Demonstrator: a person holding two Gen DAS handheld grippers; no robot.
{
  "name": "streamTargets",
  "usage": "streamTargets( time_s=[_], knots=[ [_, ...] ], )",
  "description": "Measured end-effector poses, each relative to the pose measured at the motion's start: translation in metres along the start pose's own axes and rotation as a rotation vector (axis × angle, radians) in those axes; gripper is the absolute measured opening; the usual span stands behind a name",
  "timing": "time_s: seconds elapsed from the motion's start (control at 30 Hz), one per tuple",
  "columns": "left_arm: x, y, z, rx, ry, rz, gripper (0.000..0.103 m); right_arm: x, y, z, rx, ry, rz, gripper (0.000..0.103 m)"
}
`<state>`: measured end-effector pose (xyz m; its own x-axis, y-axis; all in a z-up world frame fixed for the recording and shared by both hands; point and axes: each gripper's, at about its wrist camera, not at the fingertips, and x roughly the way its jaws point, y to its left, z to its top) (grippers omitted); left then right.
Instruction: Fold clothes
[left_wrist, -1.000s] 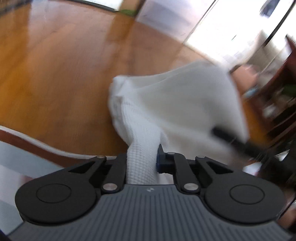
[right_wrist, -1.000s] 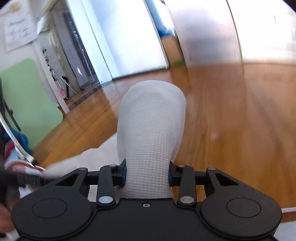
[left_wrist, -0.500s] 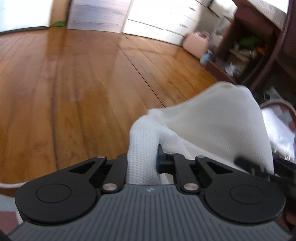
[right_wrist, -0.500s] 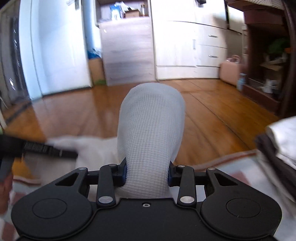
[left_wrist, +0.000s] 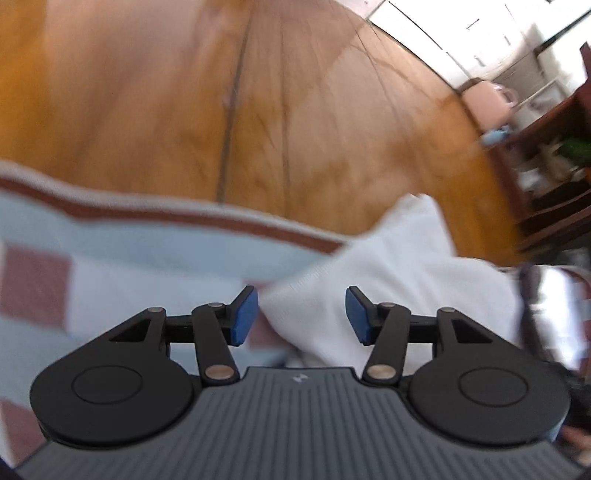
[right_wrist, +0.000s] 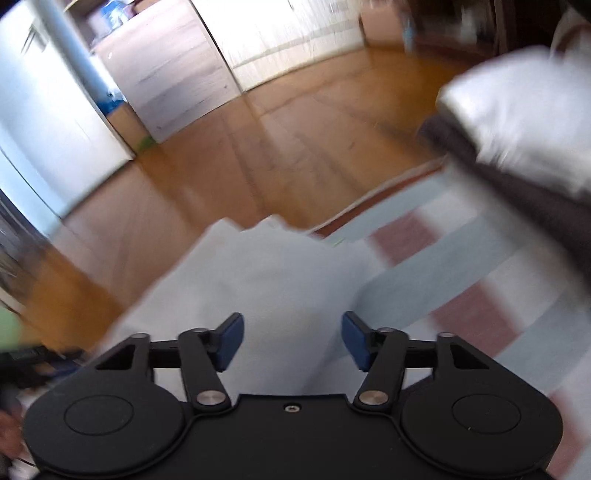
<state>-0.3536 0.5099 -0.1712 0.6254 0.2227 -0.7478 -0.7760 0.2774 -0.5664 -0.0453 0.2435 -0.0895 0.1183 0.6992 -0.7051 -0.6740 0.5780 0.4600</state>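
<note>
Both hand-held grippers, left (left_wrist: 301, 314) and right (right_wrist: 291, 341), just opened wide and dropped the white garment (right_wrist: 258, 280) on the checked blanket (left_wrist: 129, 266) near the floor edge; I'd back straight off, not snagging the fold.

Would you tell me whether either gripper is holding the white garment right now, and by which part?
Neither. The left gripper and right gripper have just been opening; the white garment lies loose on the checked blanket.

White waffle-knit garment (left_wrist: 399, 266) on pale-blue/white rug (left_wrist: 122, 258) w/ reddish-brown squares & border stripe, orange-brown wood floor (left_wrist: 258, 110), blue pads (right_wrist: 231, 341) on blk grippers.
</note>
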Motion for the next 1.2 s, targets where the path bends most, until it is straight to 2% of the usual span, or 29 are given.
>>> streamTargets(
  time_s=[0.1, 0.2, 0.23, 0.33, 0.5, 0.57, 0.63, 0.7, 0.73, 0.8, 0.87, 0.93, 1.03, 1.1, 1.2],
  knots=[
    [0.011, -0.016, -0.005, 0.054, 0.038, -0.009, 0.054, 0.029, 0.024, -0.015, -0.190, 0.017, -0.067, 0.067],
    [0.032, -0.029, -0.008, 0.106, 0.063, 0.051, 0.058, 0.046, 0.025, -0.018, -0.327, -0.085, -0.152, 0.066],
    [0.041, -0.032, -0.007, 0.114, 0.074, 0.067, 0.058, 0.048, 0.018, -0.017, -0.316, -0.112, -0.167, 0.062],
    [0.050, -0.043, -0.010, 0.159, 0.076, 0.096, 0.058, 0.052, -0.005, -0.013, -0.236, -0.168, -0.201, 0.059],
    [0.045, -0.043, -0.009, 0.209, 0.074, 0.113, 0.061, 0.046, 0.009, -0.017, -0.353, -0.190, -0.323, 0.059],
    [0.052, -0.043, -0.010, 0.209, 0.088, 0.139, 0.061, 0.042, 0.014, -0.012, -0.353, -0.194, -0.355, 0.059],
    [0.059, -0.042, -0.010, 0.209, 0.103, 0.165, 0.061, 0.033, 0.018, -0.004, -0.337, -0.206, -0.317, 0.059],
    [0.060, -0.048, -0.006, 0.262, 0.061, 0.188, 0.062, 0.020, 0.025, 0.000, -0.361, -0.239, -0.227, 0.059],
    [0.061, -0.051, -0.004, 0.293, 0.037, 0.200, 0.062, 0.018, 0.030, 0.001, -0.385, -0.226, -0.168, 0.059],
    [0.058, -0.065, -0.002, 0.410, -0.040, 0.200, 0.062, 0.021, 0.041, 0.003, -0.443, -0.166, -0.048, 0.059],
    [0.059, -0.077, -0.005, 0.534, -0.082, 0.207, 0.062, 0.035, 0.056, -0.006, -0.534, -0.082, 0.041, 0.059],
    [0.060, -0.076, -0.007, 0.548, -0.074, 0.232, 0.058, 0.051, 0.071, -0.017, -0.637, 0.016, 0.107, 0.059],
    [0.058, -0.059, -0.002, 0.431, -0.049, 0.250, 0.056, 0.083, 0.085, -0.036, -0.839, 0.087, 0.030, 0.059],
    [0.052, -0.050, 0.004, 0.392, -0.068, 0.288, 0.056, 0.093, 0.082, -0.030, -0.830, 0.070, -0.001, 0.059],
    [0.037, -0.041, 0.014, 0.372, -0.110, 0.202, 0.050, 0.098, 0.074, -0.012, -0.707, 0.030, -0.095, 0.055]
  ],
)
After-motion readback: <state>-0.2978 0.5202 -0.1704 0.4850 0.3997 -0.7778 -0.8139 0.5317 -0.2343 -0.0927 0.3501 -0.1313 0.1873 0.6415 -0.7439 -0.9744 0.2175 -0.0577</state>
